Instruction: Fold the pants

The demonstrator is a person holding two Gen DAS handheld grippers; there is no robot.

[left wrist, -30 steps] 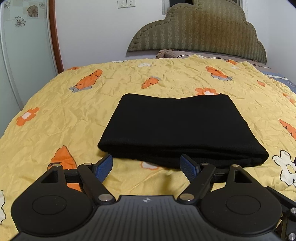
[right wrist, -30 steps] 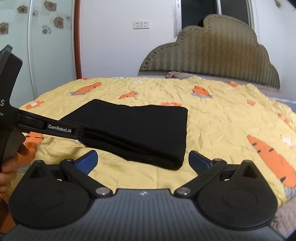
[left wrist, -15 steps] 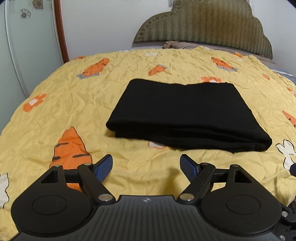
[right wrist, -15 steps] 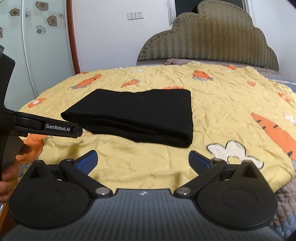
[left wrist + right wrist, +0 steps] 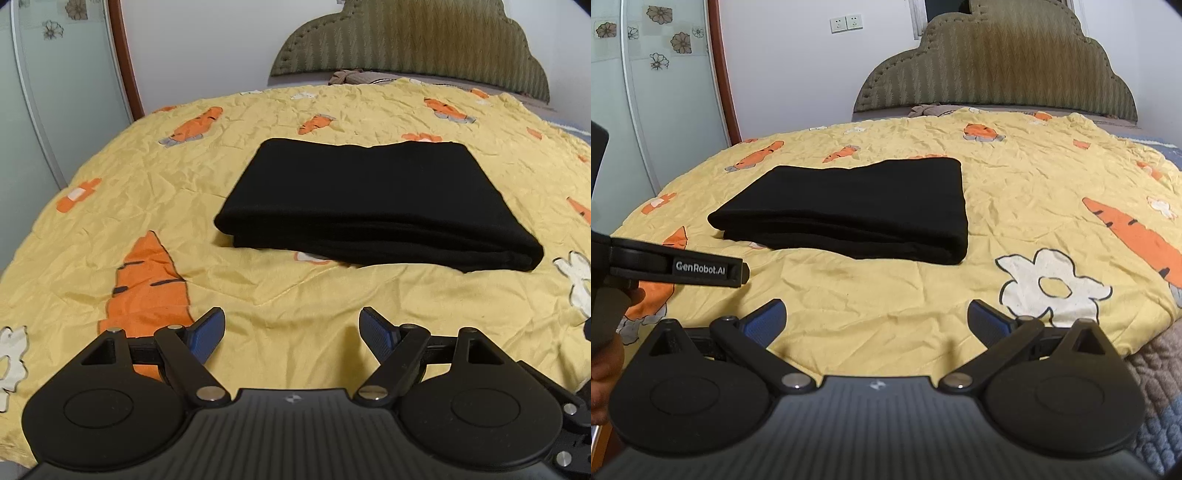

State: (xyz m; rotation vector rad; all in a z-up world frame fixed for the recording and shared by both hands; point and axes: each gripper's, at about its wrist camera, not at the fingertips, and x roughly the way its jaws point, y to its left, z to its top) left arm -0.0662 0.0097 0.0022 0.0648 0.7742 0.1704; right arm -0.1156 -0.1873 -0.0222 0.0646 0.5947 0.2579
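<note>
Black pants lie folded into a flat rectangular stack in the middle of the bed; they also show in the right wrist view. My left gripper is open and empty, held well short of the stack's near edge. My right gripper is open and empty, also back from the stack and to its right. The left gripper's body shows at the left edge of the right wrist view.
The bed has a yellow quilt with carrot and flower prints. An olive padded headboard stands at the far end. A glass wardrobe door is on the left. The quilt's edge drops off at the right.
Both grippers have pulled back and up from the folded pants, so the stack looks farther away. The pants have not moved.
</note>
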